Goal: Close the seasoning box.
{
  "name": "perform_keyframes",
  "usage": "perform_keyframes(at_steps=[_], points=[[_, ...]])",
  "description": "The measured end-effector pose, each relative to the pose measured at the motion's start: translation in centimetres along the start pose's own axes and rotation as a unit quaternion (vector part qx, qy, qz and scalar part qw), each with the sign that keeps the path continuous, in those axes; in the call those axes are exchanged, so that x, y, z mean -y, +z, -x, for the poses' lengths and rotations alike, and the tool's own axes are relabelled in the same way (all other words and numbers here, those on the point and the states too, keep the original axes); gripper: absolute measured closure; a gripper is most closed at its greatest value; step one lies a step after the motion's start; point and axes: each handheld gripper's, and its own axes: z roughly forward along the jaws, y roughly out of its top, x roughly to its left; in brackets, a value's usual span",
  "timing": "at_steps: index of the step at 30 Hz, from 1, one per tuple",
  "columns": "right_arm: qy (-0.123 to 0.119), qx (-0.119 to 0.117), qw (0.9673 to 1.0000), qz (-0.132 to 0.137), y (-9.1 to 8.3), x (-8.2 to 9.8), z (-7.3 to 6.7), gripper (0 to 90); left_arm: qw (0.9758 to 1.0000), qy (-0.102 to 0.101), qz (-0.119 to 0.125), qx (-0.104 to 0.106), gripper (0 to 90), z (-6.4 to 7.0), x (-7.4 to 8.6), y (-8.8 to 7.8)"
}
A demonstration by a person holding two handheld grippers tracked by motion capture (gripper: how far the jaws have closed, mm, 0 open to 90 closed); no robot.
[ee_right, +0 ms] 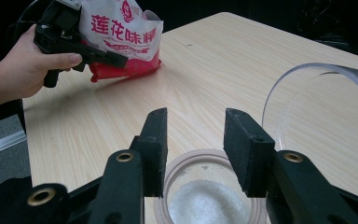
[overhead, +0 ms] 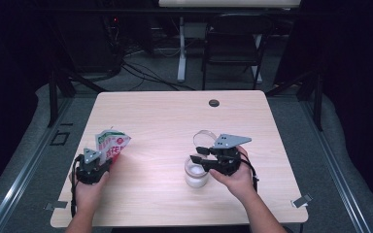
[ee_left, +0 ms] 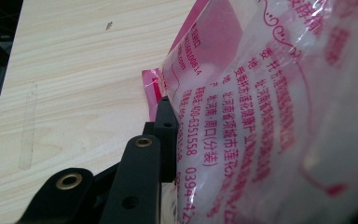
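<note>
Red-and-white plastic seasoning bag [overhead: 111, 145] clamped in left gripper [overhead: 95, 165], near the table's [overhead: 165, 116] left edge. Clear glass jar [overhead: 196, 174] holding white powder, uncapped, under right gripper [ee_right: 193, 154], jaws apart. Clear round lid [overhead: 204, 139] just beyond. Pouring seemingly done; capping left.

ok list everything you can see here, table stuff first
table: one, light wood, centre of the high view
bag: one, clear with red print, front left, clamped in the left gripper
jar: one, glass, open, white grains inside, front right
lid: one, clear, just behind the jar
cable hole: one, dark, far edge of table
folding chair: one, black, behind the table
left gripper: one, black, shut on the bag
right gripper: one, black, fingers apart over the jar mouth
hands: two, at the near edge
</note>
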Motion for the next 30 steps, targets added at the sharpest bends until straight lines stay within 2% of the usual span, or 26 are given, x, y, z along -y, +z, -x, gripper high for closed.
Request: perform_keyframes(at_steps=[2, 5, 7, 20, 30], points=[[0.001, 0.001, 1.0, 0.002, -0.05, 0.05, 0.05, 60.0, 1.0, 0.0, -0.002, -0.005, 74.4, -0.16, 0.04, 0.03], [0.0, 0.001, 1.0, 0.002, -0.15, 0.06, 0.09, 60.0, 0.9999, -0.01, -0.002, -0.004, 74.2, -0.34, 0.11, 0.08], [0.0, 0.0, 1.0, 0.004, -0.2, 0.04, 0.07, 60.0, 0.9999, -0.007, -0.007, -0.005, 74.0, -0.42, 0.16, 0.1], [-0.003, -0.003, 1.0, 0.004, -0.16, 0.04, -0.01, 59.9, 0.9993, -0.036, -0.011, -0.003, 73.1, -0.78, 0.46, 0.19], [-0.006, -0.003, 1.0, 0.002, -0.09, 0.06, -0.05, 59.9, 0.9991, -0.041, -0.011, -0.001, 68.8, -0.74, 0.48, 0.09]])
